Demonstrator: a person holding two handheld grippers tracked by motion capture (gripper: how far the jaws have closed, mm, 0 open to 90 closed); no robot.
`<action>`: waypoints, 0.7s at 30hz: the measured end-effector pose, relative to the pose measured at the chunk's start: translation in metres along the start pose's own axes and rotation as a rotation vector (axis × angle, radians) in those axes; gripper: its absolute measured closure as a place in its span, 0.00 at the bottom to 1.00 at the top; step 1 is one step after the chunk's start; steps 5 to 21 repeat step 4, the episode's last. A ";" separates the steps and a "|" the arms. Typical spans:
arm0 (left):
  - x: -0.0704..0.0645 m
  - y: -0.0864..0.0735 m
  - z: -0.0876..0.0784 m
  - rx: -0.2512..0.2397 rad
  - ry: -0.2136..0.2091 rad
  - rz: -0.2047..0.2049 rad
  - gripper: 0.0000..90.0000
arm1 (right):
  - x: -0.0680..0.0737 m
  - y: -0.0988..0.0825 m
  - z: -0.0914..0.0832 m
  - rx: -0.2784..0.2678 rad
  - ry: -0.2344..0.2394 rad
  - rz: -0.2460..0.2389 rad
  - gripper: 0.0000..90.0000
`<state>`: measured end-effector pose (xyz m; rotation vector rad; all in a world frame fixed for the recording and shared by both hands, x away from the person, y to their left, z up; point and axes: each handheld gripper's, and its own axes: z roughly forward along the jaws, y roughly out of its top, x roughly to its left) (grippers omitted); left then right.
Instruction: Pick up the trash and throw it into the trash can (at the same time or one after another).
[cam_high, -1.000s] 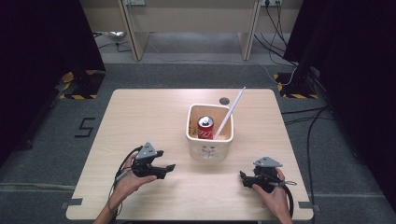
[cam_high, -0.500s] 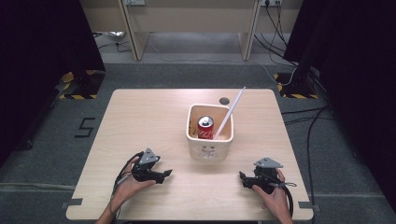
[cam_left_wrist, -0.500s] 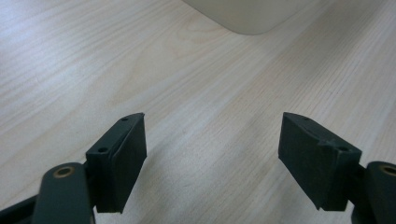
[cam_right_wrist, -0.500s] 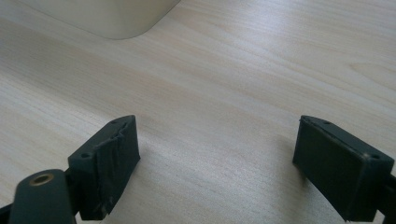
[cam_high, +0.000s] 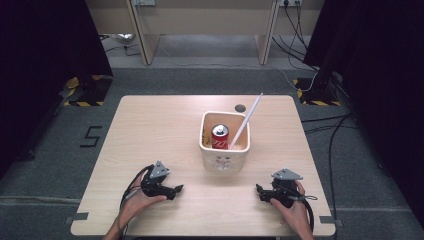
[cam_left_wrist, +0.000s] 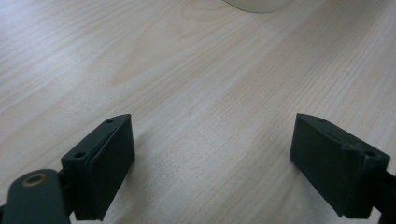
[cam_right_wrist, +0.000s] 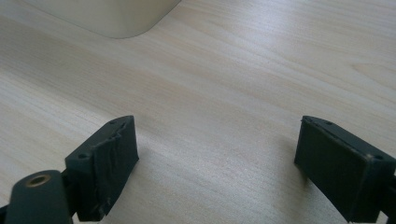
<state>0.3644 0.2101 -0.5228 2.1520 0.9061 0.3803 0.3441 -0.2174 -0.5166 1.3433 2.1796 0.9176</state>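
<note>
A cream square bin (cam_high: 224, 159) stands in the middle of the wooden table (cam_high: 150, 130). Inside it are an upright red soda can (cam_high: 220, 136) and a long white stick (cam_high: 248, 118) that leans out over the far right corner. My left gripper (cam_high: 178, 189) lies low over the table, near left of the bin, pointing right. Its jaws have just been opening and stand open over bare wood (cam_left_wrist: 212, 140). My right gripper (cam_high: 259, 189) rests near right of the bin, pointing left. It is open too, has just widened a little, and has nothing between its pads (cam_right_wrist: 217, 140).
A small dark round thing (cam_high: 240, 108) lies on the table behind the bin. The bin's base shows at the top of the left gripper view (cam_left_wrist: 257, 3) and of the right gripper view (cam_right_wrist: 107, 16). Cables and desk legs lie on the floor beyond the table.
My left gripper has sunk closer to the table and a little toward the near edge. The right gripper, the bin, the can and the stick have stayed where they were.
</note>
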 end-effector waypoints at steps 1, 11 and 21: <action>0.000 0.000 0.000 0.003 0.006 -0.003 0.13 | 0.000 0.000 0.000 0.000 0.000 0.000 0.14; 0.000 0.000 0.001 0.005 0.012 -0.015 0.10 | 0.000 0.000 0.000 0.000 0.000 0.000 0.14; 0.000 0.000 0.001 0.005 0.012 -0.015 0.10 | 0.000 0.000 0.000 0.000 0.000 0.000 0.14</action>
